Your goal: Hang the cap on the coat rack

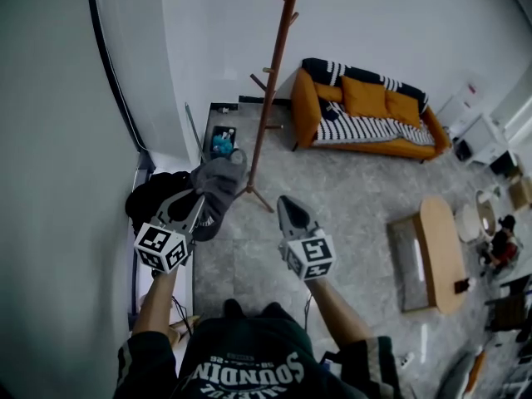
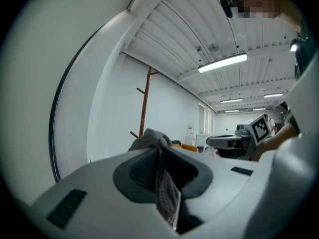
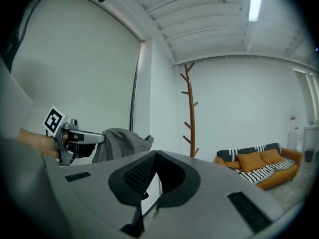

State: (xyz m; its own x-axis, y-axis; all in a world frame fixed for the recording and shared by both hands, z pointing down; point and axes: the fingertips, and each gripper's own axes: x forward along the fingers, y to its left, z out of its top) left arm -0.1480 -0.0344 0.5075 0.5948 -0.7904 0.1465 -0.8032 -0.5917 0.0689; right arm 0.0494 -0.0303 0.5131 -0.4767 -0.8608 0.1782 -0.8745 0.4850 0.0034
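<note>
My left gripper is shut on a grey cap; in the left gripper view the cap's fabric is pinched between the jaws. In the right gripper view the same cap hangs from the left gripper at the left. The brown wooden coat rack stands just ahead and right of the cap, near the white wall; the coat rack and coat rack show upright with bare pegs. My right gripper is shut and empty, right of the cap, and its jaws meet at right gripper.
An orange sofa with striped cushions stands behind the rack. A wooden coffee table lies at the right. A dark bag sits by the wall at my left, and a small box with a blue item lies near the rack's base.
</note>
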